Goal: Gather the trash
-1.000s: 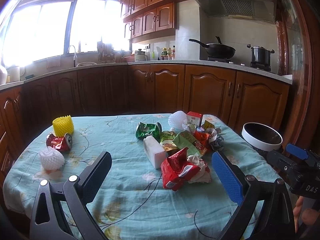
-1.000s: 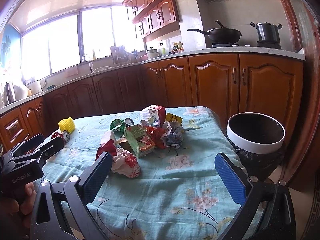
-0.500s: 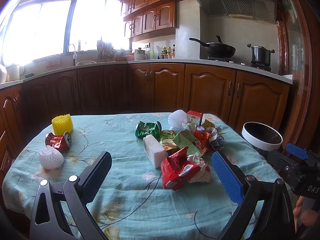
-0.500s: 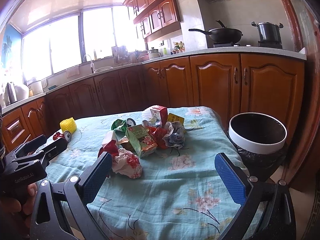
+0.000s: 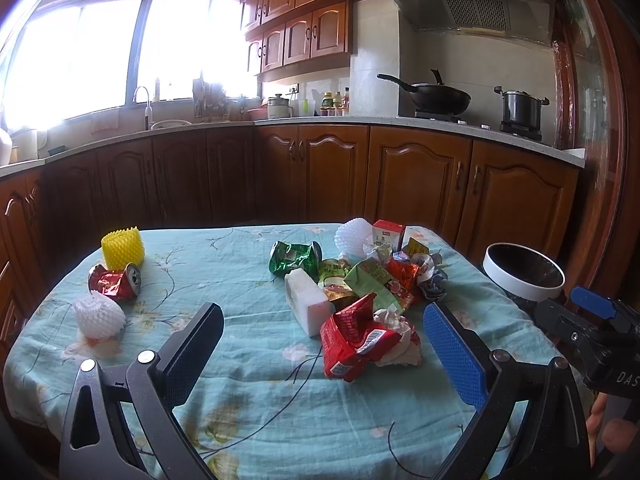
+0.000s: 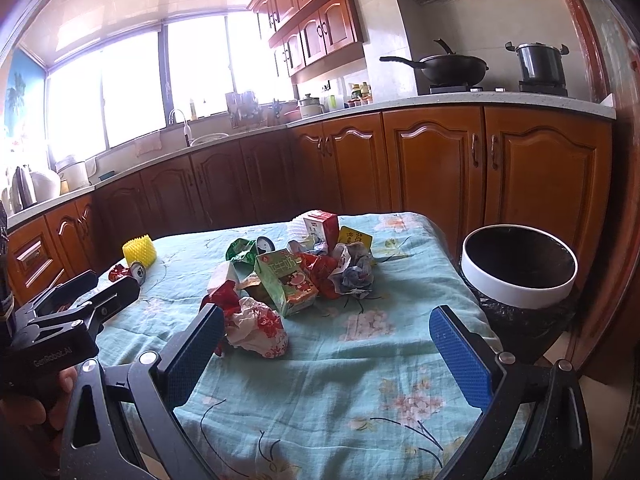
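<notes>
Left wrist: two white foam nets [image 5: 99, 316] (one yellow [image 5: 122, 245]), two crushed cans [image 5: 115, 281].

round white-rimmed black bin [image 5: 523, 278] partly hidden behind the table edge; white foam block [image 6: 222, 274] mostly buried behind the red crumpled wrapper [image 6: 226, 300]; carton print too small to read.

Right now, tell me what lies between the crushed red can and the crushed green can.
Only bare floral tablecloth separates the crushed red can from the crushed green can, in the left wrist view.
</notes>
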The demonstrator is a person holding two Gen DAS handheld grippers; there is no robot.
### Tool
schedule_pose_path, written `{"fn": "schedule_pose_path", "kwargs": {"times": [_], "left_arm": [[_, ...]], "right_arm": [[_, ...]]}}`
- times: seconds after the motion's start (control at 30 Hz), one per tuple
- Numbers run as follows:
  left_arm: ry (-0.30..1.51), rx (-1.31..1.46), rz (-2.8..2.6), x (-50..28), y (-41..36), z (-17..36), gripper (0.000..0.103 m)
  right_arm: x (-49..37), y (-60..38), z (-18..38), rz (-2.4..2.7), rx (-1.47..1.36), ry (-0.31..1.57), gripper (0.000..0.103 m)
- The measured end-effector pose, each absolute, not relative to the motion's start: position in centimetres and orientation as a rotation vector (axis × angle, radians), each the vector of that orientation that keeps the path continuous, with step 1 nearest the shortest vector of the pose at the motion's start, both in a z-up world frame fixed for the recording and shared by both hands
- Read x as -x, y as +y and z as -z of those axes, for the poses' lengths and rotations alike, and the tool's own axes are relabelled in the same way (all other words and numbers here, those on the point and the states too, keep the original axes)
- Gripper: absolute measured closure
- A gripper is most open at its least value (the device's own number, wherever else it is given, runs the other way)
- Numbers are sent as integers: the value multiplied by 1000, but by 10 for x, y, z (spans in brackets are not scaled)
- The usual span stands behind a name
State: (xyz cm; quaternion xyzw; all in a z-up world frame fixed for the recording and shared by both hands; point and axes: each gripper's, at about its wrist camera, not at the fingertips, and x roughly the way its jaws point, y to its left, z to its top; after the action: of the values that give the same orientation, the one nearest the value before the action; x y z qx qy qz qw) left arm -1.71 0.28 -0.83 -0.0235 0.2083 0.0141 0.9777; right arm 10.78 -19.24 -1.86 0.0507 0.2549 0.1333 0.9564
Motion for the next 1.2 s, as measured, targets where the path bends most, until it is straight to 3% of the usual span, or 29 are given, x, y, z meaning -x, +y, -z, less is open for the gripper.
{"fn": "schedule_pose_path", "kwargs": {"times": [0.47, 0.73, 0.83, 1.0, 1.2], "left_arm": [[445, 79, -19, 10, 12, 13, 2], [509, 125, 5, -10, 31, 20, 7], [551, 147, 29, -23, 38, 24, 12], [627, 184, 66, -50, 48, 35, 19], [705, 225, 108, -79, 55, 47, 30]], "right_arm": [[-114, -194, 26, -300, -124, 541, 0], [-127, -194, 32, -387, -198, 591, 2], [-136, -190, 38, -415, -218, 626, 7], [-156, -178, 57, -459, -231, 724, 29], [-183, -160, 83, -515, -249, 844, 43]]}}
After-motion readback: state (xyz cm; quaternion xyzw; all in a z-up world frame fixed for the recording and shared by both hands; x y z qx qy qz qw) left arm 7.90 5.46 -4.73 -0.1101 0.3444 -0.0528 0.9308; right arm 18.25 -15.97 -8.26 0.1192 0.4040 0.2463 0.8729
